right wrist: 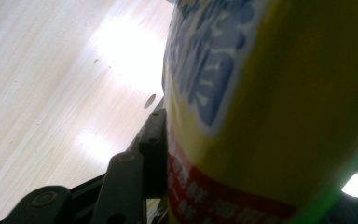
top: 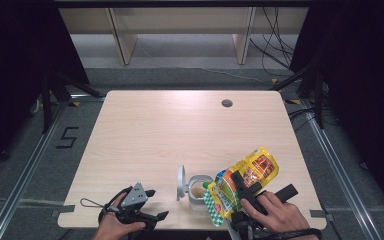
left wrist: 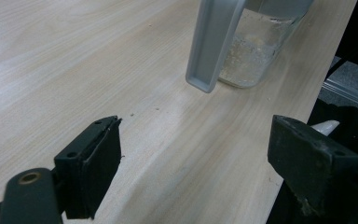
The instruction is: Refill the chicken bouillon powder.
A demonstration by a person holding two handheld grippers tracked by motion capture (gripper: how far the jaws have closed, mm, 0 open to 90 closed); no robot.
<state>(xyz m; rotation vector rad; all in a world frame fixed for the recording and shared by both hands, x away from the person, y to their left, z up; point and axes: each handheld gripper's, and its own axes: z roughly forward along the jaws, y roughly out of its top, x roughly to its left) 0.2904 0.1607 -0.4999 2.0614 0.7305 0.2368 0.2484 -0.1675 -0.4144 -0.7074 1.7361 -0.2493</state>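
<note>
Nearest me, my left tongs [top: 152,205] hover released just above the table [top: 145,130] at its near edge, jaws spread wide with nothing between them; in the left gripper view they point toward the clear jar [left wrist: 256,51] and its grey flip lid [left wrist: 212,44], which stands swung open beside the mouth. My right tongs [top: 245,187] are clenched on the yellow snack pouch [top: 242,180], holding it tilted with its lower end over the jar's opening; in the right gripper view one black jaw presses flat against the printed foil. I judge the step in hand is pouring the pouch's contents into the jar, which already holds a little brownish material. Next, I'd tip the pouch steeper while keeping its mouth over the opening, and perhaps steady the jar with the left tongs. Beyond, the table lies bare up to a round cable hole [top: 226,103].
</note>
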